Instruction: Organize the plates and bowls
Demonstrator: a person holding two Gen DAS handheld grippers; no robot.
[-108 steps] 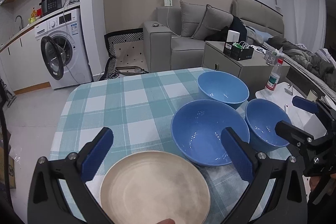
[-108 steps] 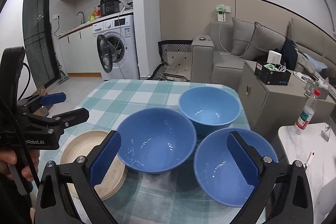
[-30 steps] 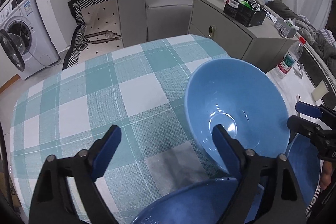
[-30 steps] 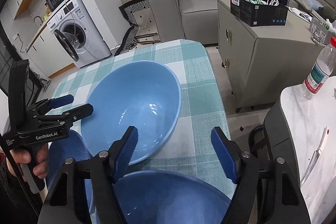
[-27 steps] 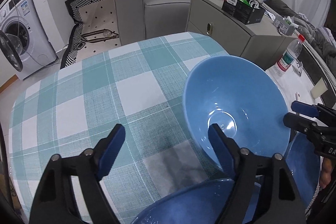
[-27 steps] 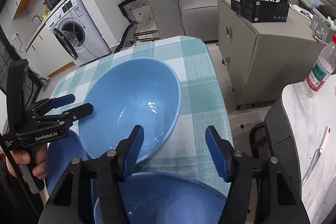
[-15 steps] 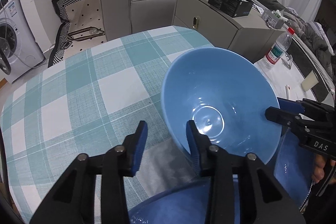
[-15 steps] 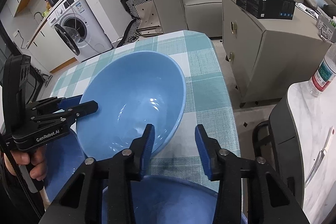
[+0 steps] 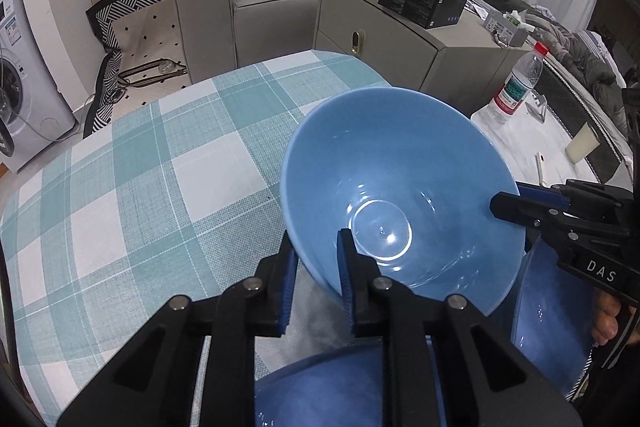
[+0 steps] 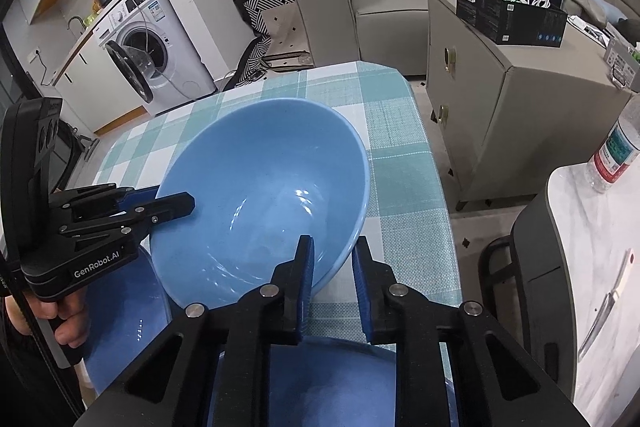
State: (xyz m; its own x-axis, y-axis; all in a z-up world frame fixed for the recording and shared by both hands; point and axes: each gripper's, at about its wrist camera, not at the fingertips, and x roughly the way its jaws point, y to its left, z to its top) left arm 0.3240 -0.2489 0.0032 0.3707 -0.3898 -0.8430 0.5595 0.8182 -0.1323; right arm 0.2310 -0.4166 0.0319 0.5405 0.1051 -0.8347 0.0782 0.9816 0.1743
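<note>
A light blue bowl [image 9: 400,187] [image 10: 260,183] sits at the far right of the table, on its teal check cloth [image 9: 140,187]. My left gripper [image 9: 316,247] is shut on the bowl's near-left rim, one finger inside and one outside. In the right wrist view the left gripper [image 10: 176,203] holds the same rim from the left. My right gripper [image 10: 332,251] is shut on the near-right rim, and the left wrist view shows the right gripper [image 9: 504,203] at the bowl's right side. Two darker blue bowls [image 9: 328,387] [image 9: 548,307] lie below the grippers.
The table's far edge [image 10: 400,83] curves just beyond the bowl. To its right stand a grey cabinet [image 10: 500,87] and a white marble side table [image 10: 592,267] with a water bottle [image 10: 616,151] and a knife [image 10: 612,303]. A sofa and a washing machine [image 10: 152,55] are behind.
Both grippers moved in over the light blue bowl and their jaws closed from wide open onto its rim, left and right. The beige plates seen earlier have dropped out of view.
</note>
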